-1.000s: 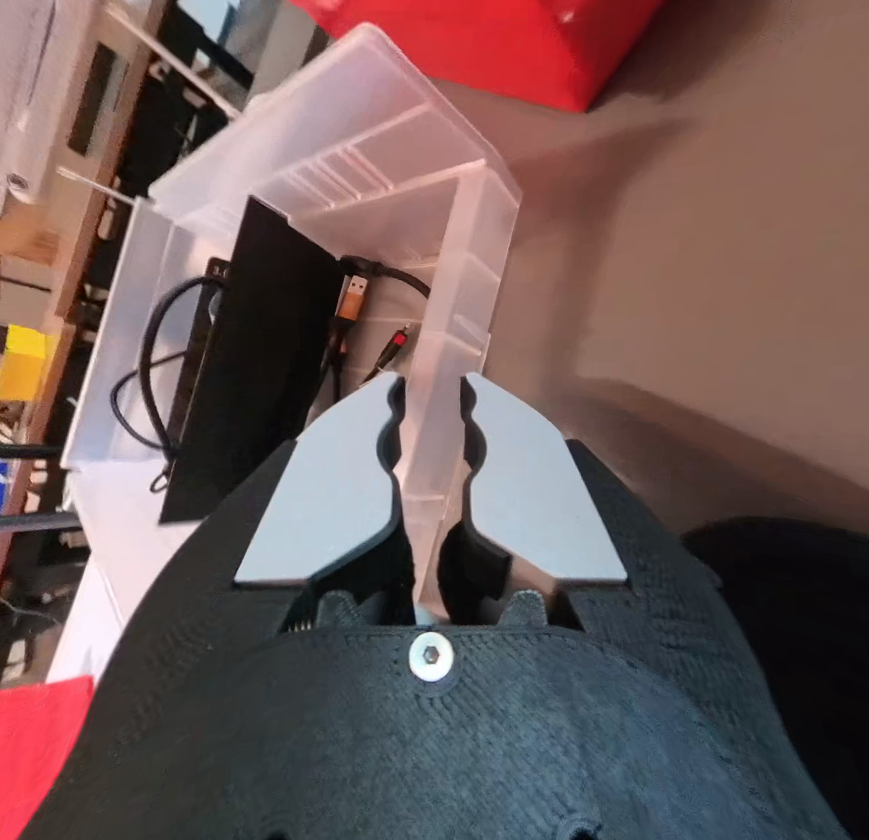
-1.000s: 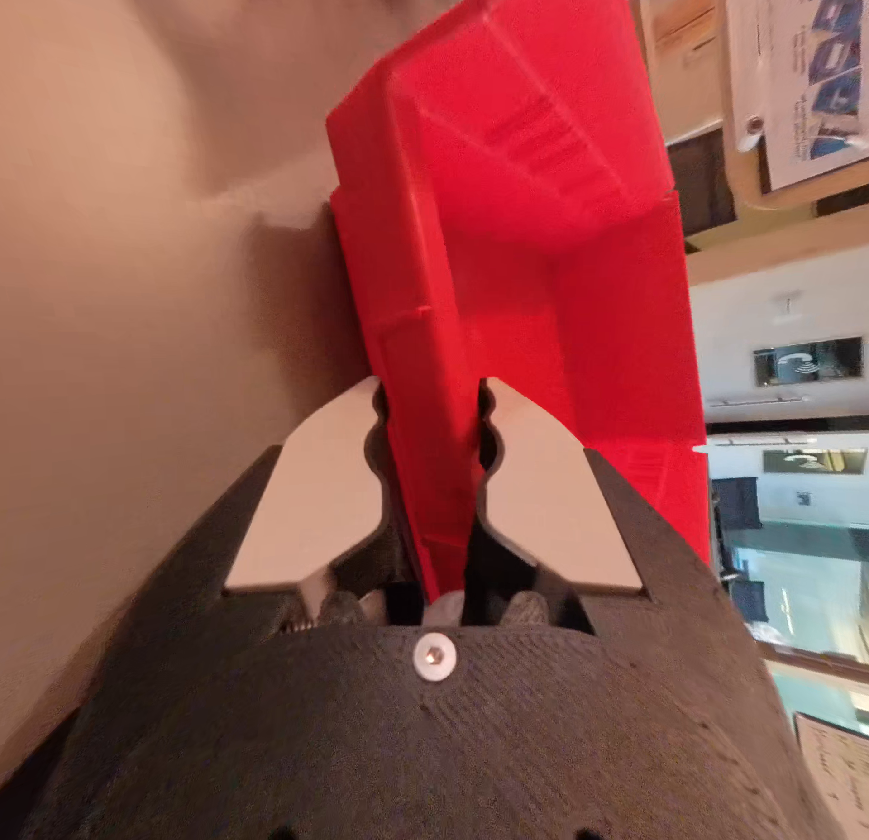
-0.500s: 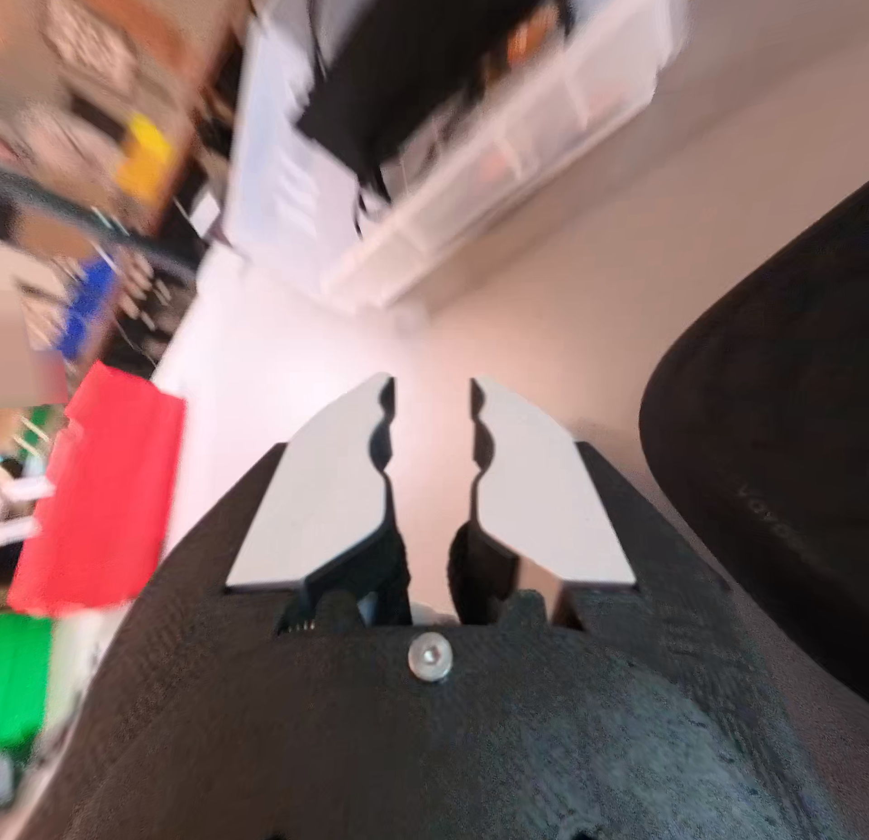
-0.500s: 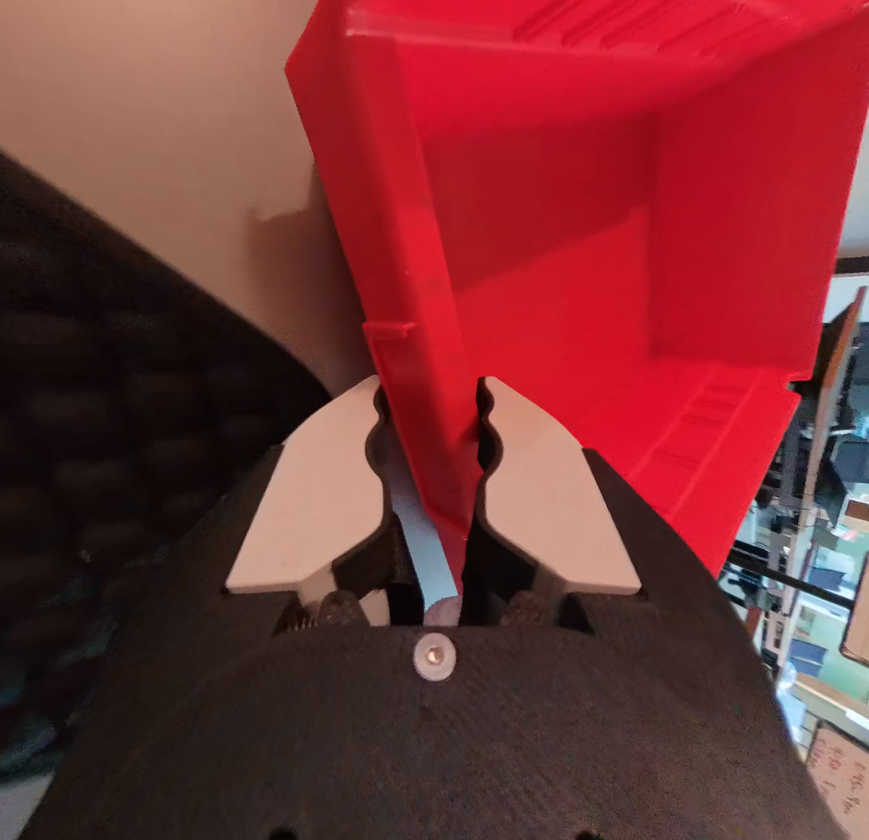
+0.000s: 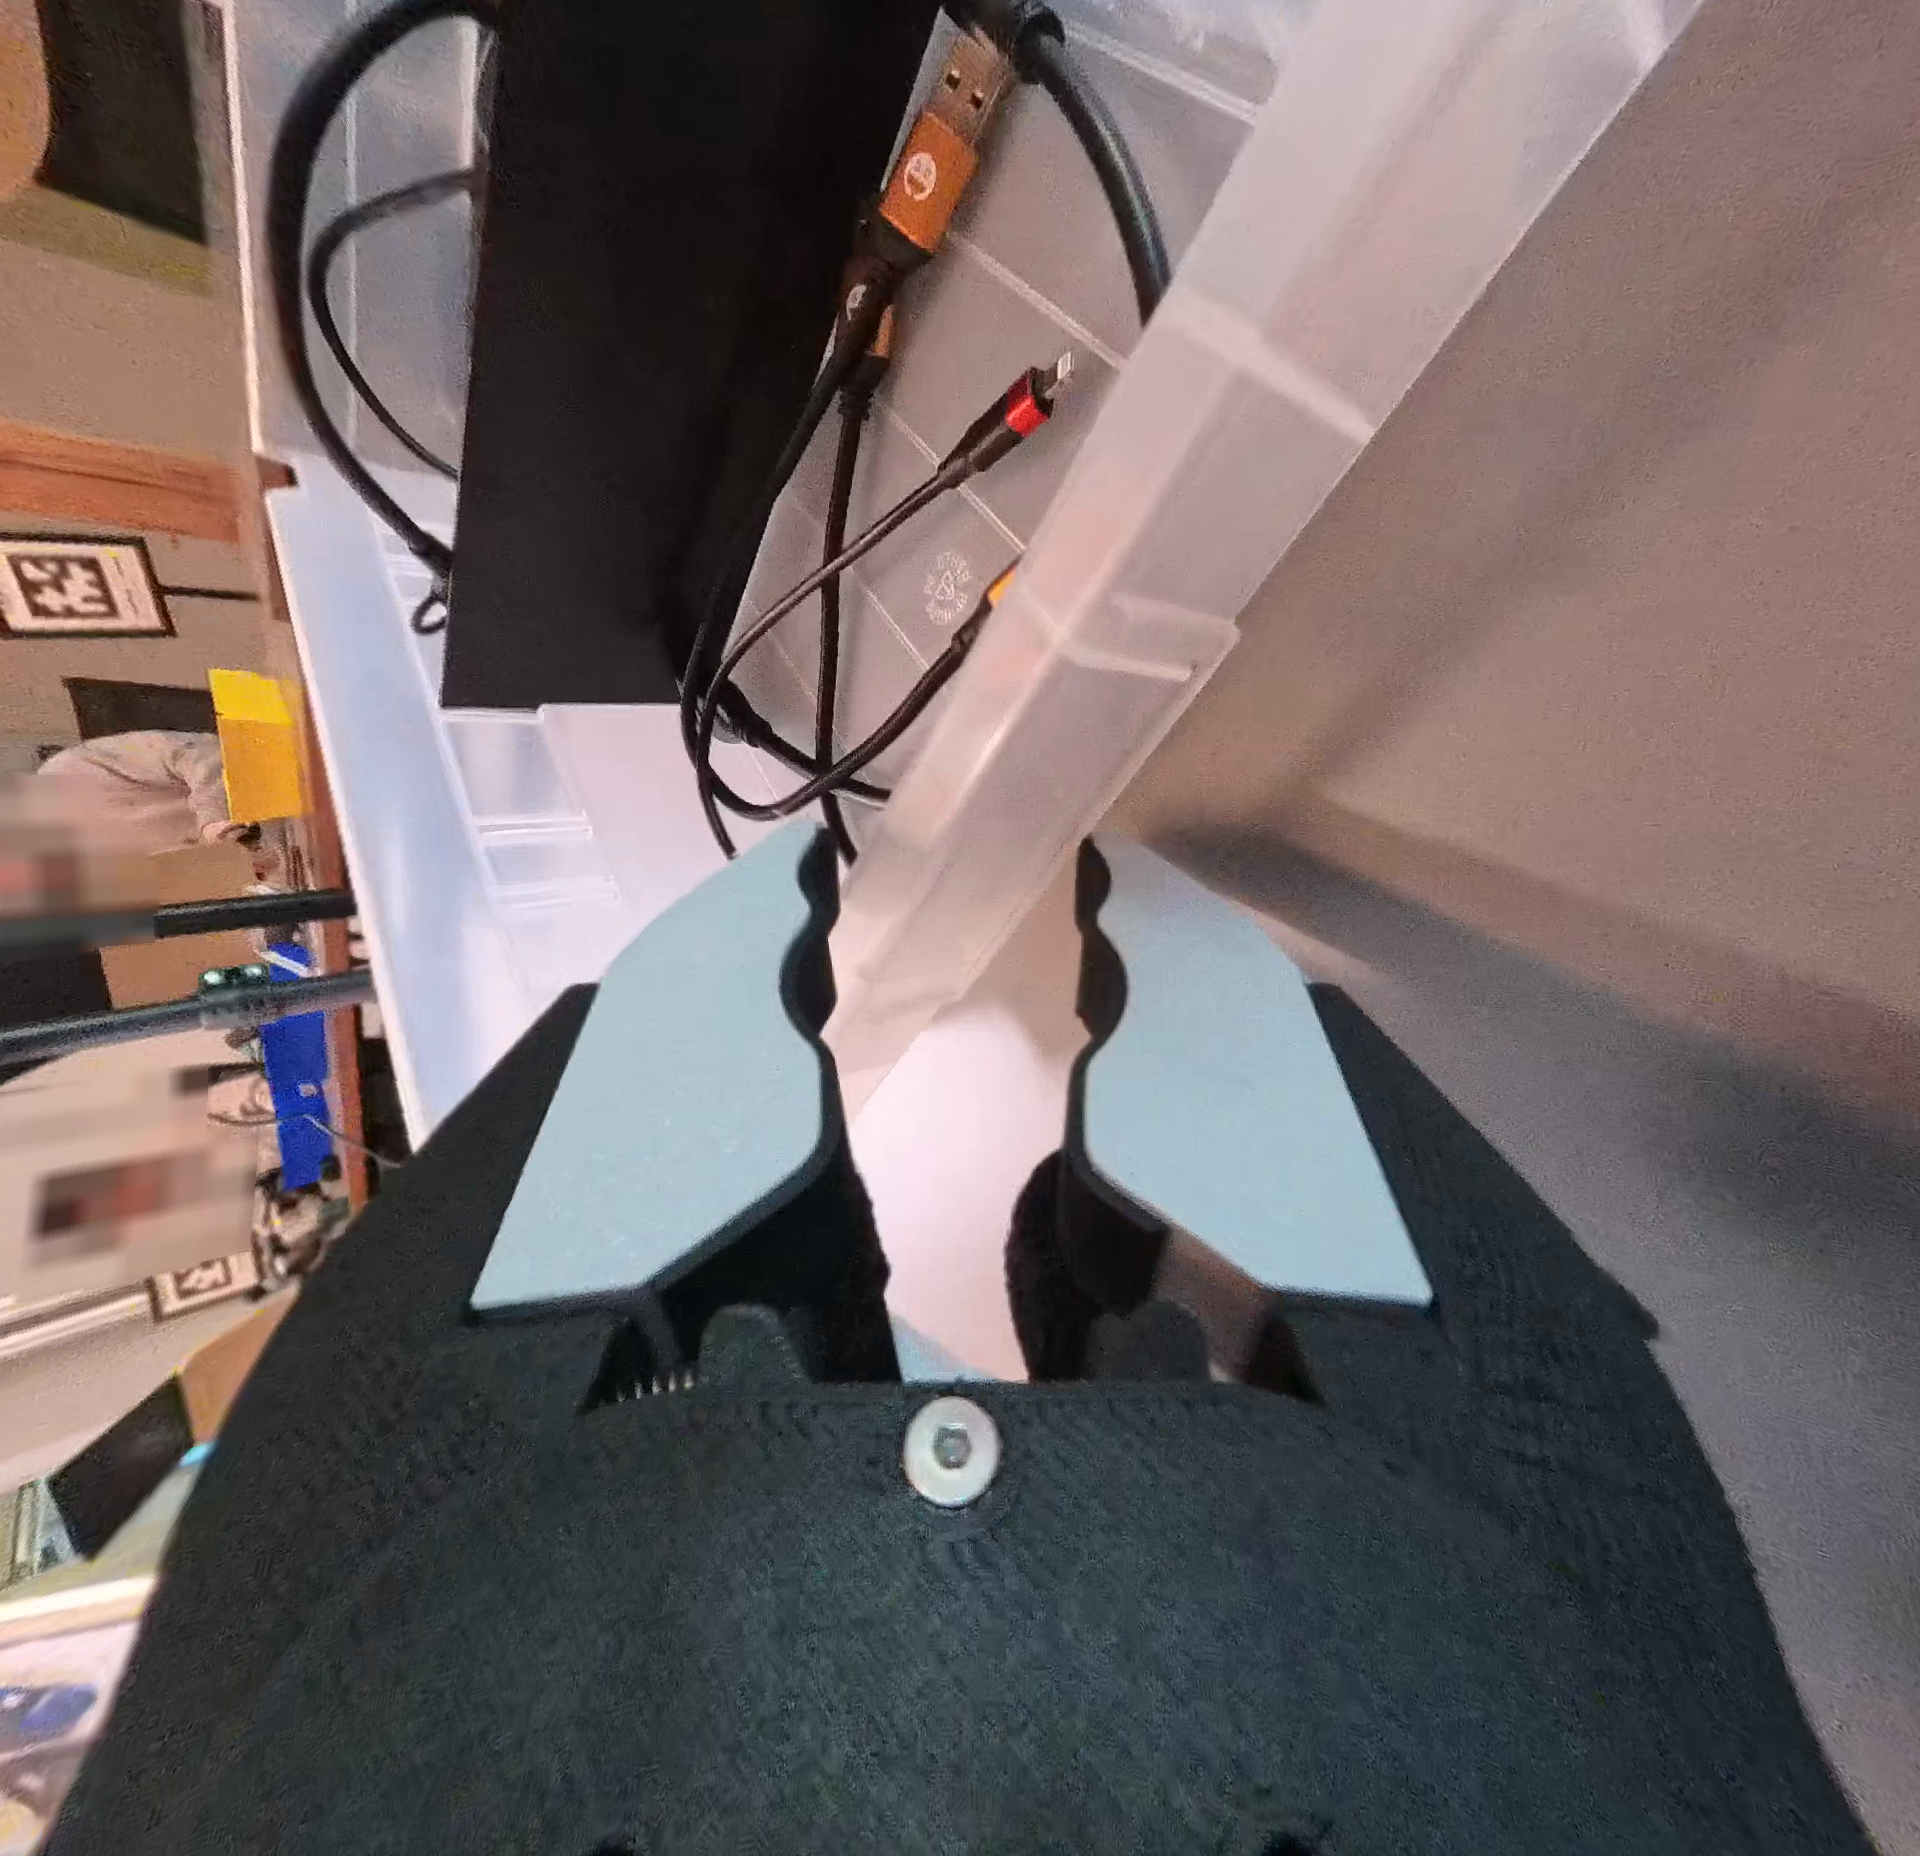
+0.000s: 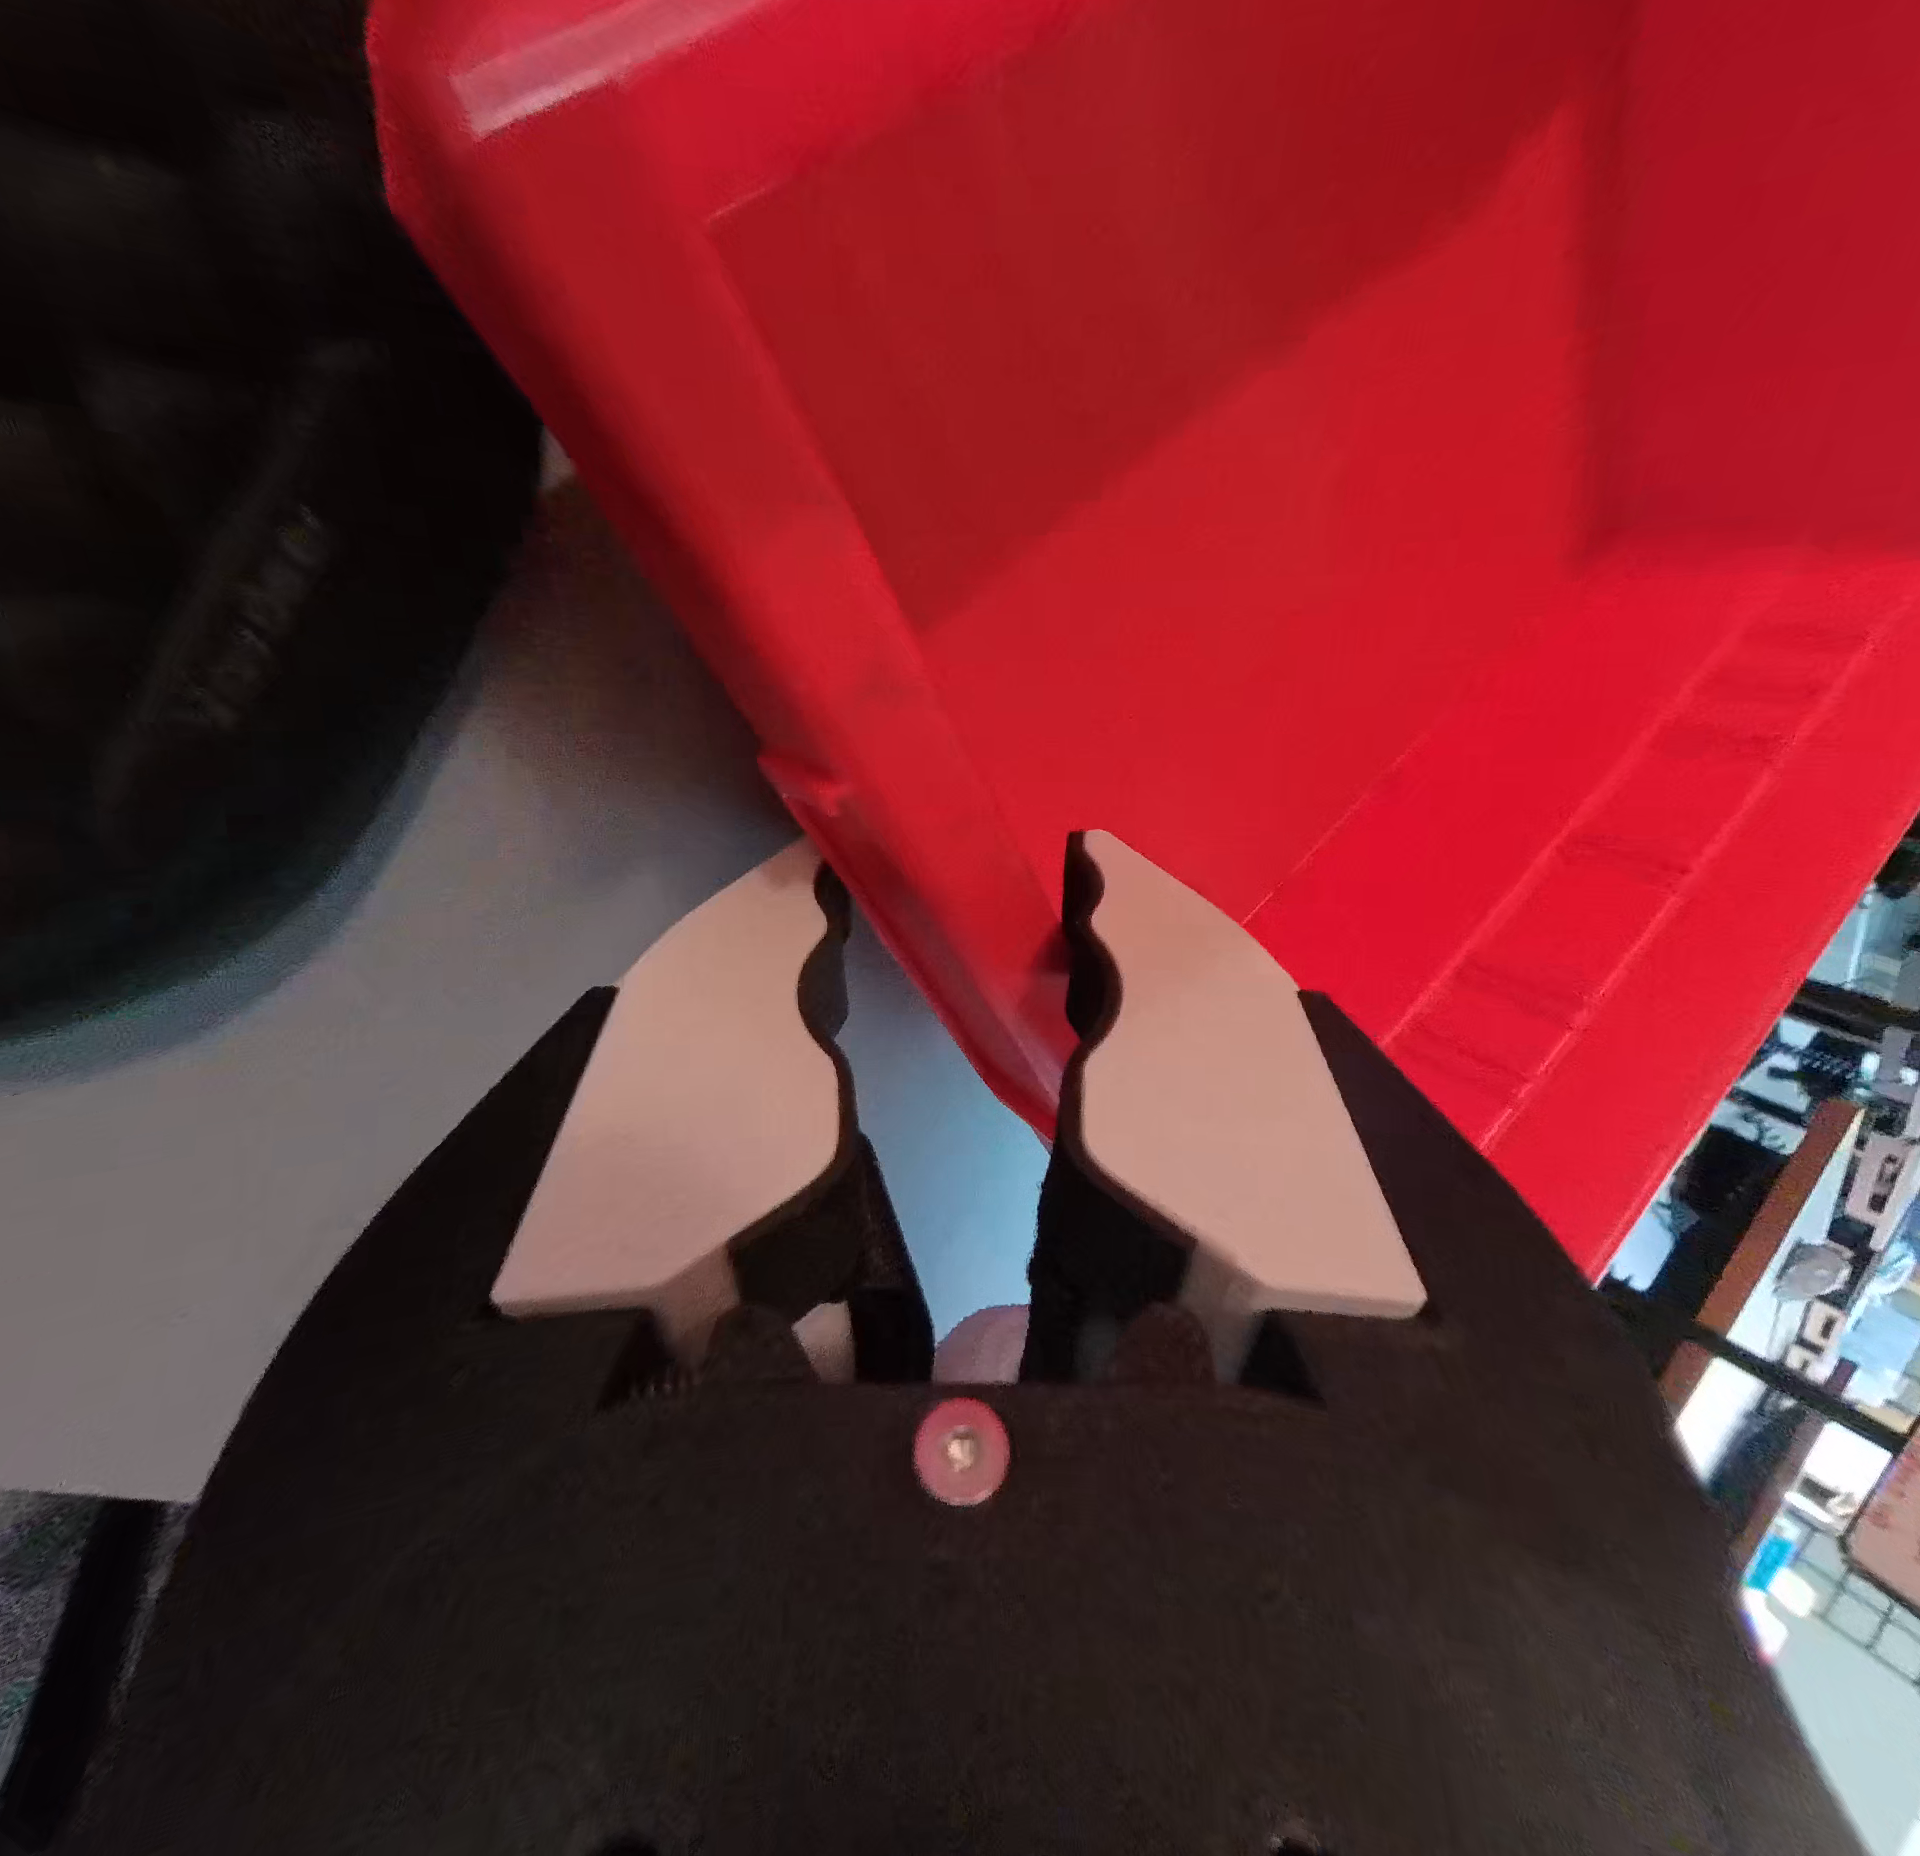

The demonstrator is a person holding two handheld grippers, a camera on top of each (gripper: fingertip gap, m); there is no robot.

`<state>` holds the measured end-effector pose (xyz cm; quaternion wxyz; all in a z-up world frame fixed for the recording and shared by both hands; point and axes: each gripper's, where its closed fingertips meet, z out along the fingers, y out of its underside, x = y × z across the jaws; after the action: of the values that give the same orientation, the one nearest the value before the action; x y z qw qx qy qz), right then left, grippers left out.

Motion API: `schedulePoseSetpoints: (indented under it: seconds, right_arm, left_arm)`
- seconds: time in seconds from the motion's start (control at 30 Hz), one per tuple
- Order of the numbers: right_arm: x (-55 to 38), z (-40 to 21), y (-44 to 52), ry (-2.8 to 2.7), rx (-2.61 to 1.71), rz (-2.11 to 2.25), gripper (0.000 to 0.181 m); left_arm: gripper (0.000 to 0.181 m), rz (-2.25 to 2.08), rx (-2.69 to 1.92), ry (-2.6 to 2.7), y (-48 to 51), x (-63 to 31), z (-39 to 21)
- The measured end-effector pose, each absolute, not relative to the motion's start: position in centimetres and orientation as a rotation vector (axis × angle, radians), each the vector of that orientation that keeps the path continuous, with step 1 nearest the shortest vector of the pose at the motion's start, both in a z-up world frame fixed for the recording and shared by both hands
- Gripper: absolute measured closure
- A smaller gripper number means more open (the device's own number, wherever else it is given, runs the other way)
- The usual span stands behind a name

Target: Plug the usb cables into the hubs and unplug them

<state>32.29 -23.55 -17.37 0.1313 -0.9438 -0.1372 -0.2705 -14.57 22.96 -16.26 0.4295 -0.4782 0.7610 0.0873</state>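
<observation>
Hub [image 5: 634,279] cut off up top. Left claw [image 5: 951,876] back straddling clear bin [image 5: 1174,518] wall, loosely open; right claw [image 6: 951,871] still around red bin [image 6: 727,518] wall, looser, gap showing.

Soft indoor light, wide-angle bending at the frame edges, clear bin [image 5: 1226,435] and cables fairly sharp, red bin [image 6: 1247,404] smeared by motion blur, dark blurred shadow on the worktop [image 5: 1610,663], background shelves out of focus
</observation>
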Motion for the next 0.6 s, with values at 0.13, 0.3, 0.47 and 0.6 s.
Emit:
schedulePoseSetpoints:
  seconds: [0.13,0.3,0.47,0.6]
  right_arm:
    - [33.3,-17.5,-26.6,-0.302,-2.786,-0.759,0.141]
    - [32.3,-17.6,-29.3,-0.163,-2.793,-0.543,0.137]
    - [30.9,-17.6,-31.7,-0.063,-2.808,-0.391,0.135]
    - [29.7,-17.4,-32.0,0.002,-2.820,-0.294,0.135]
  left_arm:
    - [0.137,0.343,-1.340,1.881,22.2,-16.7,-16.3]
    - [0.137,0.421,-1.490,1.812,19.8,-21.9,-16.4]
    - [0.136,0.510,-1.651,1.768,18.2,-29.5,-16.4]
    - [0.138,0.496,-1.684,1.750,16.3,-34.1,-16.3]
